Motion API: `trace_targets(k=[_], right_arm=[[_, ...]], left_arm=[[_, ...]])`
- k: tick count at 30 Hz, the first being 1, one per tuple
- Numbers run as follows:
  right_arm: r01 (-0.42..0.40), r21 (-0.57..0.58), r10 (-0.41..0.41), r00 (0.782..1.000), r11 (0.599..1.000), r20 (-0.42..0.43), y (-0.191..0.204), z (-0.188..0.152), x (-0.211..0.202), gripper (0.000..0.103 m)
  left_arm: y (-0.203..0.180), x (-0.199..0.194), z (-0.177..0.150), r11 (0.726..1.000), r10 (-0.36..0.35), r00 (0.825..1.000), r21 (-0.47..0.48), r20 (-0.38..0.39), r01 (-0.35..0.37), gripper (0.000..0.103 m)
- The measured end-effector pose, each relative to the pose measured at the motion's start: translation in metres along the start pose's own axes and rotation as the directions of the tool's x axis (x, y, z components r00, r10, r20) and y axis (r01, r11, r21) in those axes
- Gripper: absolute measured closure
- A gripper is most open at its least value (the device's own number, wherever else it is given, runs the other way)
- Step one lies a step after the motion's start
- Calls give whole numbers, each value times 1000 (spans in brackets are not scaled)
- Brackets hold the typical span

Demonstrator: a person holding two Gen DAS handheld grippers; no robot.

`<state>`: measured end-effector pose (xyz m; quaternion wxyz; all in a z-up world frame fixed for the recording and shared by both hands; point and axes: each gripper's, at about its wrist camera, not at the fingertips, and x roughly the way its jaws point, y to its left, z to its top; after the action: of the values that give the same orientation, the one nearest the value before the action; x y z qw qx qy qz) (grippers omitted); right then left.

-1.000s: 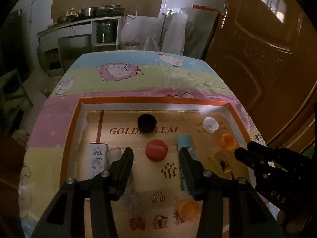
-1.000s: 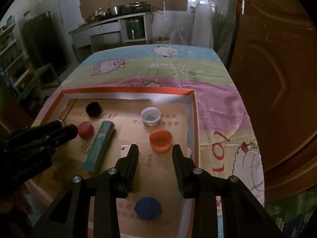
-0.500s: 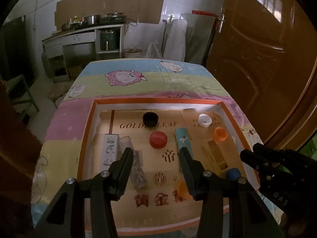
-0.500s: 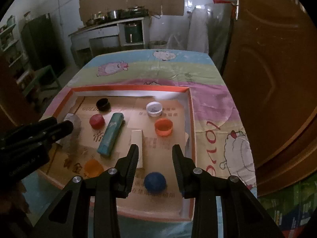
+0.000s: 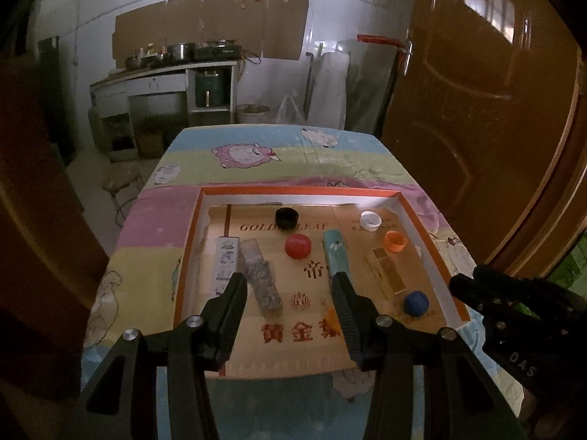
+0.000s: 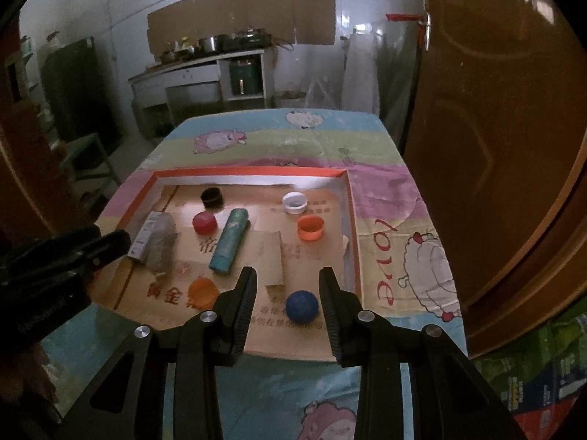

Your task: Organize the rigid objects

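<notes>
Both the left gripper (image 5: 290, 286) and right gripper (image 6: 288, 282) hover open and empty above the shallow box (image 5: 429, 227); its caps and packets lie loose, awaiting sorting.

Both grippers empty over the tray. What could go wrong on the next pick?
1. The white box and the clear box lie side by side, seemingly touching; the open left hand-held gripper may nudge one while grasping the other.
2. The blue cap sits near the tray's front edge; the open right hand-held gripper could push it out.
</notes>
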<state>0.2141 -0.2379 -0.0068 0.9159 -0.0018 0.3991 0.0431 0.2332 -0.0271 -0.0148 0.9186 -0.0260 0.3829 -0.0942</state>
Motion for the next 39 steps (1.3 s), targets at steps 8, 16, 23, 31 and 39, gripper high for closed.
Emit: trace_targets(k=[8,16,23,31,39], right_arm=[[11,-1,-11,1000,1000,22,6,-13,-23,67],[23,-2,-22,999,1000,46,14,-24,-43,67],[31,-17,-30,998,999,58,23,-35,-57,67],[36,-24,-34,996,999,81,33,-48,-79,67],[41,-20,-38,992,999,120,43,-64,-103,67]], left_arm=[[-3,-27,-15,1000,7,1000,15,28,-7,55],[0,-46,-25,1000,11,999,4,53,-11,55],[3,-63,-35,1000,17,997,-5,72,-16,55],[4,-87,-47,999,37,995,-25,95,-34,55],[-2,-116,-64,994,111,985,-31,134,-108,55]])
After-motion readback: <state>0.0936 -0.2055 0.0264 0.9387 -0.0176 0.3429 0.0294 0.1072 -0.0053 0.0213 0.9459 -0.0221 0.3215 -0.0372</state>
